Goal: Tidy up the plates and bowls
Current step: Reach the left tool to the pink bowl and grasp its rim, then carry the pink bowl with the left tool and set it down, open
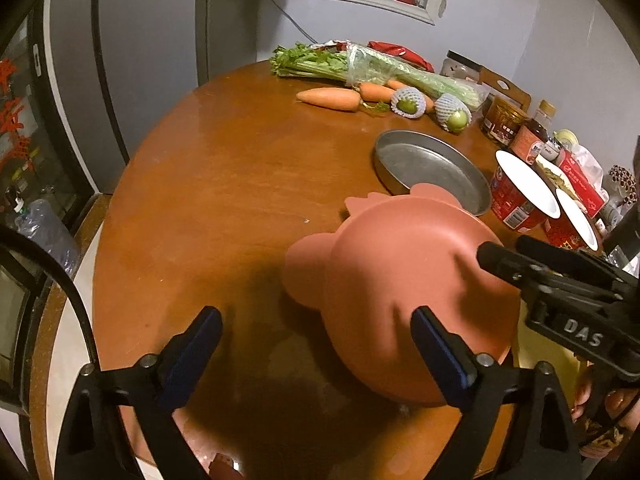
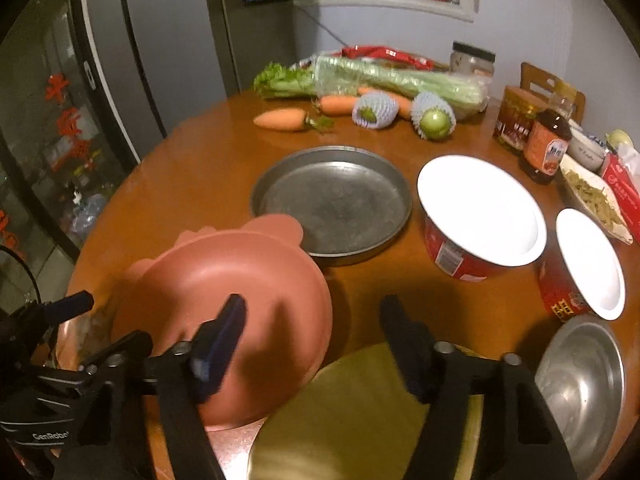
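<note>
A pink bowl (image 2: 224, 300) with ear-shaped tabs on its rim sits tilted near the front edge of the round wooden table (image 2: 192, 168); in the left wrist view the pink bowl (image 1: 400, 272) fills the middle. My left gripper (image 1: 320, 344) is open: its right finger overlaps the bowl and its left finger is over bare table. My right gripper (image 2: 316, 332) is open too, with its left finger in front of the bowl's right side and its right finger above a yellow plate (image 2: 360, 412). Neither gripper's pads visibly press on the bowl.
A round steel pan (image 2: 332, 200) lies behind the pink bowl. Two red tubs with white insides (image 2: 480, 208) (image 2: 588, 260) and a steel bowl (image 2: 580, 380) stand on the right. Carrots (image 2: 280, 120), celery (image 2: 380, 76), netted fruit and jars line the back.
</note>
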A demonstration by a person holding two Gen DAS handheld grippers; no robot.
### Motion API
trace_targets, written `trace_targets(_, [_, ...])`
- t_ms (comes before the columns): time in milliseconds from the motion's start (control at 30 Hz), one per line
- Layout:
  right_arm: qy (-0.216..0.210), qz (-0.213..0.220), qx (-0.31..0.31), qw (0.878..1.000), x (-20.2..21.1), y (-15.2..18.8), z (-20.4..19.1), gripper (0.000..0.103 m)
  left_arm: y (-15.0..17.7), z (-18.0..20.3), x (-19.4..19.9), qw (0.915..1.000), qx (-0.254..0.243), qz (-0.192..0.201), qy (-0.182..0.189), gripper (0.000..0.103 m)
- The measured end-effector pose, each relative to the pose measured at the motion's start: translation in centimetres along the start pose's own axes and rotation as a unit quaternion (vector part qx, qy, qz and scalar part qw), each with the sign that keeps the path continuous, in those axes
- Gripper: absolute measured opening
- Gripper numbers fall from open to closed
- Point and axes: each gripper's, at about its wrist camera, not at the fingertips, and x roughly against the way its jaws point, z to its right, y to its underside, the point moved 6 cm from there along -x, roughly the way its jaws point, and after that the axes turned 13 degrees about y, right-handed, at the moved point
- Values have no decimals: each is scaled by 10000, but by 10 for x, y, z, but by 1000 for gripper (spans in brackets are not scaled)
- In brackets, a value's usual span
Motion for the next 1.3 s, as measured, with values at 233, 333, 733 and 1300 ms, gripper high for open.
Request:
trace_targets(233, [-12,-129,203,9997,-11,-1,-5,40,0,12,-9,9997,-39,-140,192,76])
trace_targets(333, [-4,-185,253,9995,-14,0,-7,38,2,17,-12,9995,-103,-210,234,70])
trace_targets(733, [-187,-102,439,9988,-3,-6,-34,35,2,5,6,9997,-75,-69,207,63])
trace_targets(1300, [-280,208,1388,9897,-11,-47,-120,35,-10,-53,18,9986,377,112,-364,63])
